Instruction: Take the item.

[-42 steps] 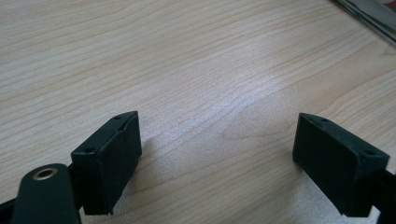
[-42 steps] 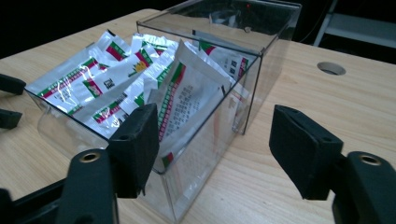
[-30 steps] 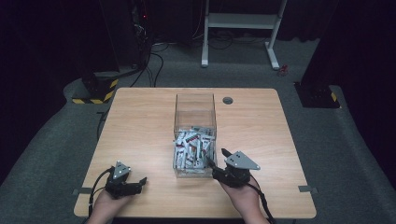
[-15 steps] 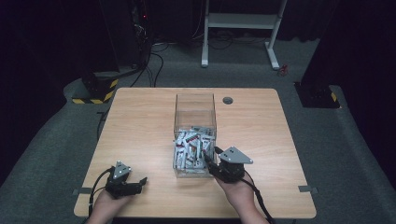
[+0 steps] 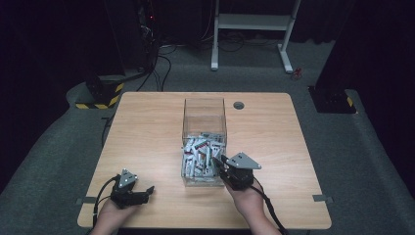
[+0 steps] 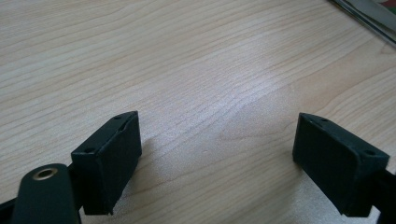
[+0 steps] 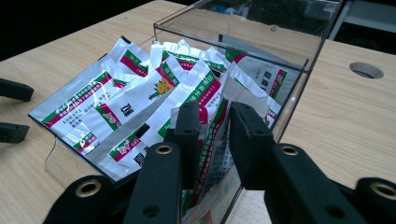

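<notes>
Change since earlier: right gripper has pushed farther in over the clear box rim.
Right fingers: narrowly apart astride one upright sachet; grip not yet closed, likely to pluck it.
Left gripper: fingers wide apart, empty, resting on the table near left, probably waiting.
Sachets: heaped in the box's near end, mid-table.
Writing: green-red-white foil labels with Chinese characters, unreadable.

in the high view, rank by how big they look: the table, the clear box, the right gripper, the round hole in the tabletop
1. table
2. clear box
3. right gripper, though it sits nearer the camera
4. round hole
</notes>
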